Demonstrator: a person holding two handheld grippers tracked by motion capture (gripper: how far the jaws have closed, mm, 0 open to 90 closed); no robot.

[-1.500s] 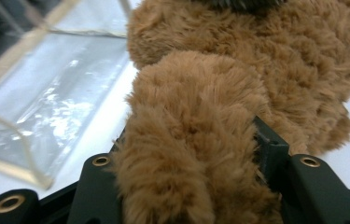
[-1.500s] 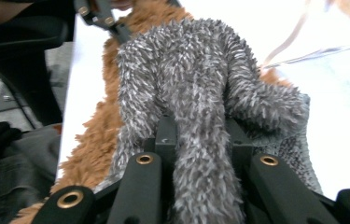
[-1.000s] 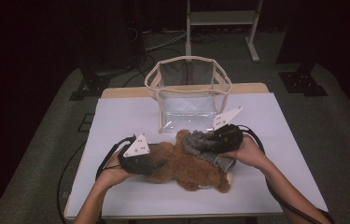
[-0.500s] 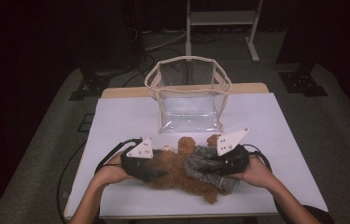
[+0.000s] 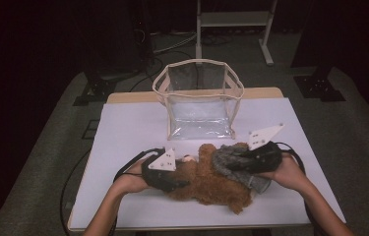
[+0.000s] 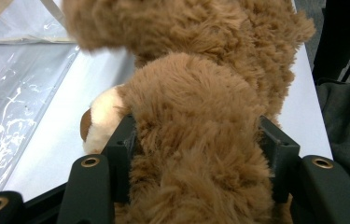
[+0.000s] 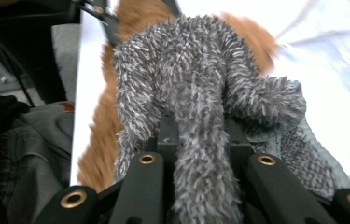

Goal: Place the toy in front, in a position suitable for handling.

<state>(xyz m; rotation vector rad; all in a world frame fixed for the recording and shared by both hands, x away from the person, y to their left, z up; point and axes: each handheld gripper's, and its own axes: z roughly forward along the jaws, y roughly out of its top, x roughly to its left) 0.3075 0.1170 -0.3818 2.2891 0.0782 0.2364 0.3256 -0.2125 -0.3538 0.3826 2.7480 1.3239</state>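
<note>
A brown teddy bear lies on the white table, just in front of the clear bag. A grey fuzzy garment covers its right end. My left gripper is at the bear's left end; in the left gripper view its jaws have just been closing and now squeeze a thick furry part of the bear between the pads of the left gripper. My right gripper is shut on a fold of the grey garment, which runs down between the jaws of the right gripper.
A clear plastic bag with a beige rim stands open behind the bear at the table's middle back. In the left gripper view its wall lies to the left. Cables trail from both grippers. A metal stand is on the floor beyond the table.
My right gripper has pulled the grey garment to the right and nearer the front edge. The left gripper has shifted slightly right, and the bear has turned with them.
</note>
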